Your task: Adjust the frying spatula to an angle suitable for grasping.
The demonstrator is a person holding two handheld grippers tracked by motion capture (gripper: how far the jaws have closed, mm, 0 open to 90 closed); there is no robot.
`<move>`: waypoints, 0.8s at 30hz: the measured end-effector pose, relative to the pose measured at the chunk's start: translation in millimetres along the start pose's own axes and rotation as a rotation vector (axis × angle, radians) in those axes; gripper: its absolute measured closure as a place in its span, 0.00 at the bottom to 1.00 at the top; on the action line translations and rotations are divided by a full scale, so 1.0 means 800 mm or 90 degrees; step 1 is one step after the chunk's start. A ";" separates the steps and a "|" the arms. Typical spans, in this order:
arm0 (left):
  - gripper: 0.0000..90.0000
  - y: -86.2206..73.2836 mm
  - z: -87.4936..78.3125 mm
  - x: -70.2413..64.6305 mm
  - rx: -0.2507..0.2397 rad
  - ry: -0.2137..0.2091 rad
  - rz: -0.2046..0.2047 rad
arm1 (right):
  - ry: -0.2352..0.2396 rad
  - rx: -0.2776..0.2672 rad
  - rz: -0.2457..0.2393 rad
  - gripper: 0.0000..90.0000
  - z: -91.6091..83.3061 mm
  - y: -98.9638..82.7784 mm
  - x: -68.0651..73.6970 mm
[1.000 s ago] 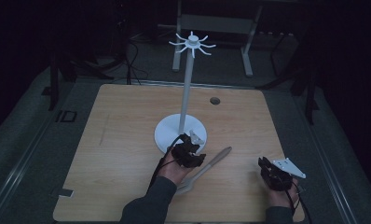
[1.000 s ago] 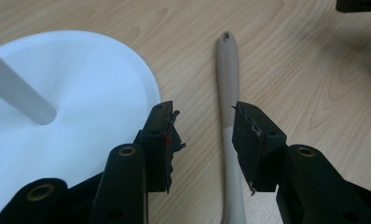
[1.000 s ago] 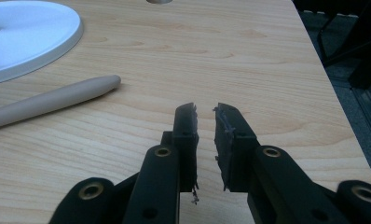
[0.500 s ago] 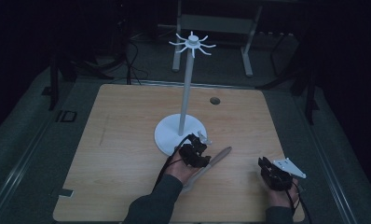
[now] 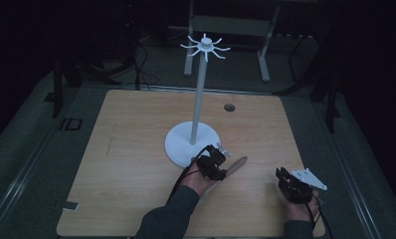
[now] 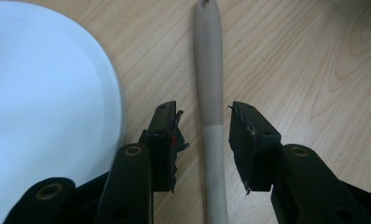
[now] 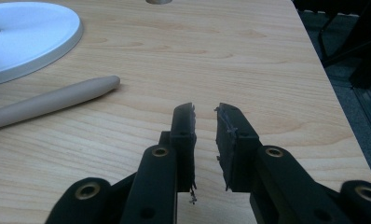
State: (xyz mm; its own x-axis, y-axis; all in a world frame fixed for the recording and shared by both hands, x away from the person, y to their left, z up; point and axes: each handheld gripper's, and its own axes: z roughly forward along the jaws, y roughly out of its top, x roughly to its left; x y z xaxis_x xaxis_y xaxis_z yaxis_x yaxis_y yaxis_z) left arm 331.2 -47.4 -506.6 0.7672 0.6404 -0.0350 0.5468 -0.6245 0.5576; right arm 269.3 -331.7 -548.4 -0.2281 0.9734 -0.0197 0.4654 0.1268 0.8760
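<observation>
- Left gripper [image 6: 204,135]: jaws apart, one on each side of the handle [image 6: 210,93], neither pad touching it; they have just been closing in on it.
- Handle: beige, slim, lying flat on the table [image 6: 314,60], two-toned (a paler stretch begins level with the jaw tips). In the high view the handle [image 5: 236,164] lies just beside the stand base, slanting up to the right from the left gripper [image 5: 221,154].
- Stand base [image 6: 44,102]: white disc, close beside the left jaw; whether they touch cannot be told.
- Stand [image 5: 201,89]: white post with hooked arms on top, upright on the table.
- Right gripper [image 7: 205,123]: jaws apart, nothing between them; they have just been opening. In the high view the right gripper [image 5: 284,175] sits near the table's right front, well apart from the handle.
</observation>
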 end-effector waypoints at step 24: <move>0.75 0.005 0.040 -0.012 0.086 -0.005 0.018 | -0.001 -0.004 0.002 0.85 -0.001 0.000 -0.002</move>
State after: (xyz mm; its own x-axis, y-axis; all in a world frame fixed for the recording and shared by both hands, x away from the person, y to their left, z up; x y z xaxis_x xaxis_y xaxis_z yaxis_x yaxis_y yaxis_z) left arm 336.7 -70.5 -530.9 0.7851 0.6187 -0.0276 0.5647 -0.6967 0.4424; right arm 268.9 -333.3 -547.9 -0.2250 0.9742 -0.0185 0.4613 0.1232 0.8787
